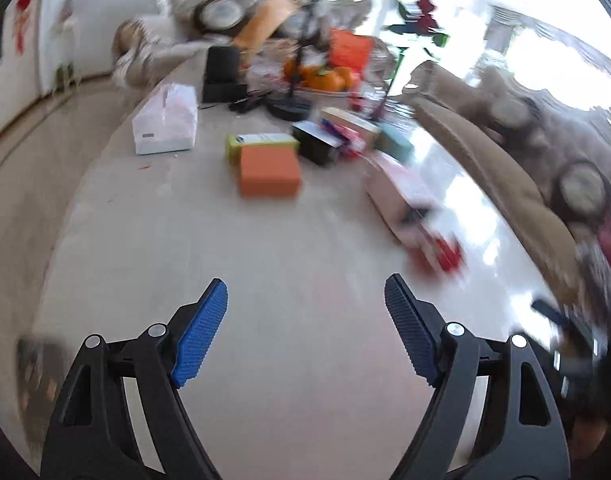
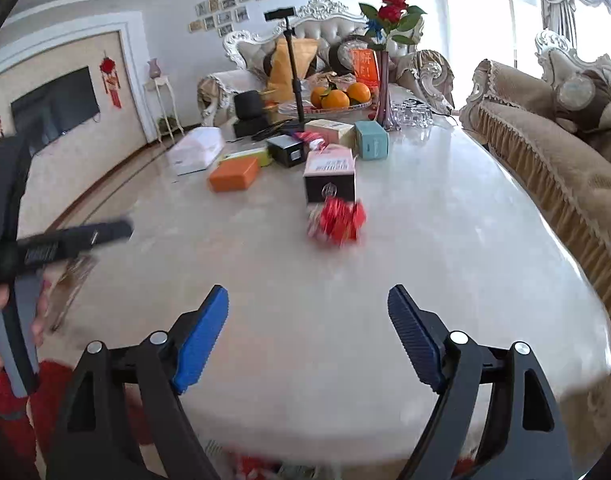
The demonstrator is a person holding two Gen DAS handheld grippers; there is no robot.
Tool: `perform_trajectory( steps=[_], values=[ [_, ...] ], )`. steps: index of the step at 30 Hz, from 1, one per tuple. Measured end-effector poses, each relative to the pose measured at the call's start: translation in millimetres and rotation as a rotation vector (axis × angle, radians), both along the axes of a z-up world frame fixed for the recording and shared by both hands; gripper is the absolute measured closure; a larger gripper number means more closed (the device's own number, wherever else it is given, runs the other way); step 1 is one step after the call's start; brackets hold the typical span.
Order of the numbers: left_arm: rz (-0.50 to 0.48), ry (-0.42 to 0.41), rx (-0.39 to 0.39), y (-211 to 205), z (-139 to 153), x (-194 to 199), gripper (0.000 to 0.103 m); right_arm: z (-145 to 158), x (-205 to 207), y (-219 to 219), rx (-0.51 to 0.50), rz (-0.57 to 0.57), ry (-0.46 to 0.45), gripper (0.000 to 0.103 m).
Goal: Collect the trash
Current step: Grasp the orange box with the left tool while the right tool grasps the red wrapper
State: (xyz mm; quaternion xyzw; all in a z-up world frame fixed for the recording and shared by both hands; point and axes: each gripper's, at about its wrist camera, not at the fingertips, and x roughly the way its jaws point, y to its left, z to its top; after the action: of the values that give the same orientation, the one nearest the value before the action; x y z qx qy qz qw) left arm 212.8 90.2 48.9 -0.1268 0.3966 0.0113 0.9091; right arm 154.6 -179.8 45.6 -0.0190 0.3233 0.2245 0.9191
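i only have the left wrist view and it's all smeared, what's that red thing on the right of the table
Observer: In the right wrist view it is a crumpled red wrapper, lying on the marble table just in front of a pink box.
Operator: is the right hand-held gripper holding anything
Observer: No. The right hand-held gripper stands open with only bare tabletop between its blue pads.
Operator: what's behind the oranges, just blur here
Observer: A slim vase with red roses stands right of the oranges, with small clear glasses beside it.
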Motion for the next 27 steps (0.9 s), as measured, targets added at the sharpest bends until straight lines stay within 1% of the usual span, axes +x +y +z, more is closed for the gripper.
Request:
perform_trajectory(
  steps=[2, 4, 5, 8, 13, 16, 21, 23, 25, 26, 27],
  values=[
    [0.045, 0.031, 0.026, 4.1, -6.9, 45.7, 0.024, -6.4, 38.1, 11.2, -0.036, -0.017, 0.022, 0.024],
    [0.061, 0.054, 0.038, 7.0, -14.2, 76.2, 0.024, -12.1, 63.1, 21.1, -0.051, -0.024, 0.051, 0.024],
    [0.071, 0.075, 0.028, 10.4, -18.9, 93.9, 0.024, -14.9, 71.1, 24.6, -0.054, -0.026, 0.063, 0.024],
    [0.099, 0.113, -0.008, 19.8, -28.3, 127.7, 0.024, -26.3, 102.9, 33.4, -0.086, -0.031, 0.102, 0.024],
    [0.104, 0.146, 0.045, 20.2, -41.2, 153.8, 0.024, -30.5, 121.1, 39.2, -0.085, -0.034, 0.133, 0.024],
    [0.097, 0.176, 0.075, 16.9, -51.3, 166.5, 0.024, -34.5, 126.0, 42.2, -0.108, -0.045, 0.143, 0.024],
    [0.13, 0.213, 0.109, 18.1, -64.7, 179.0, 0.024, -42.6, 132.9, 46.6, -0.131, -0.053, 0.155, 0.024],
    [0.138, 0.212, 0.149, 16.7, -66.4, 181.9, 0.024, -44.2, 132.9, 47.4, -0.133, -0.043, 0.164, 0.024],
    [0.118, 0.205, 0.159, 16.0, -68.1, 183.2, 0.024, -43.7, 132.4, 47.5, -0.136, -0.04, 0.162, 0.026],
    [0.114, 0.196, 0.17, 16.0, -68.2, 181.7, 0.026, -44.4, 132.6, 48.3, -0.141, -0.035, 0.164, 0.034],
    [0.115, 0.191, 0.181, 16.0, -68.4, 181.2, 0.033, -46.3, 132.7, 49.2, -0.149, -0.028, 0.175, 0.049]
  ],
)
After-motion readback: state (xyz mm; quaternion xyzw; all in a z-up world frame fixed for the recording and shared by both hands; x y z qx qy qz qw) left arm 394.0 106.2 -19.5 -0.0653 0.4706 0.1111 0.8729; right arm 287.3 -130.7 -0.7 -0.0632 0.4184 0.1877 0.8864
